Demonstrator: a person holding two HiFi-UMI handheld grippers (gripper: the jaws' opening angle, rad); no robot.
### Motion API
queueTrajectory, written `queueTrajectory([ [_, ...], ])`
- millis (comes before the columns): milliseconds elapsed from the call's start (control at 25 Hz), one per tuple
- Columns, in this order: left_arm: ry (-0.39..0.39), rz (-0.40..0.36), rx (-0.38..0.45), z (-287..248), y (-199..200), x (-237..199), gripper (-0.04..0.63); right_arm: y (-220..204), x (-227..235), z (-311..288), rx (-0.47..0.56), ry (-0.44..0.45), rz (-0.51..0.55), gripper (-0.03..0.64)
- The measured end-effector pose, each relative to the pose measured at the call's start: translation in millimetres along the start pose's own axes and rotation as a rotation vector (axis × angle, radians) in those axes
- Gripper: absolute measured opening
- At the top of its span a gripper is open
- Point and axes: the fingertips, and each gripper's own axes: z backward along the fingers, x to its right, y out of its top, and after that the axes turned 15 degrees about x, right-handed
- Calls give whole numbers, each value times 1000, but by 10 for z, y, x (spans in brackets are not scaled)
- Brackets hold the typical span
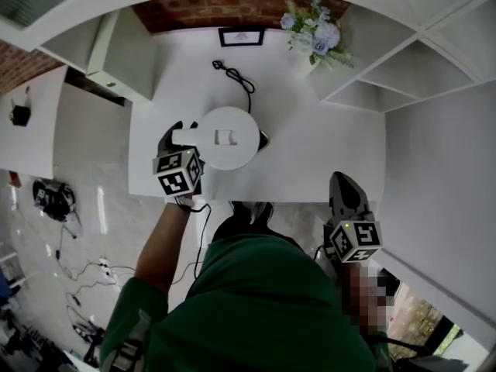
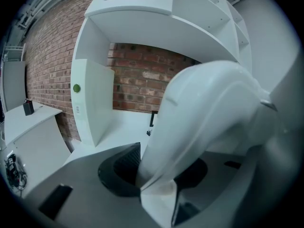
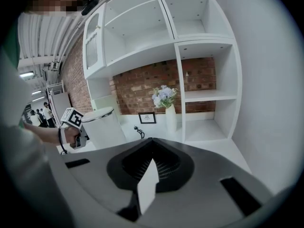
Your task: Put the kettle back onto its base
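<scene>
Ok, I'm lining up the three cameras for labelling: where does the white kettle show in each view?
Head view: the kettle is seen from above, just left of centre, with its round lid facing the camera.
Left gripper view: its handle fills the centre and right, close up between the jaws.
Right gripper view: it is small, at mid-left.
Shared landmark: the brick wall behind it.

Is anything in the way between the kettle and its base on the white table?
Nothing visible does. The left gripper is closed on the handle of the kettle, which is directly over the base; only what seems to be the base's dark edge shows at the kettle's right. The power cable lies behind, clear of the kettle.
</scene>
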Motion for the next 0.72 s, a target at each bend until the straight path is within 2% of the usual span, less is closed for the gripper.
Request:
queueTrajectory([
  [720,-27,-20,-38,-174,-137,44,164,-55,-41,1,-14,-29,-9,21],
])
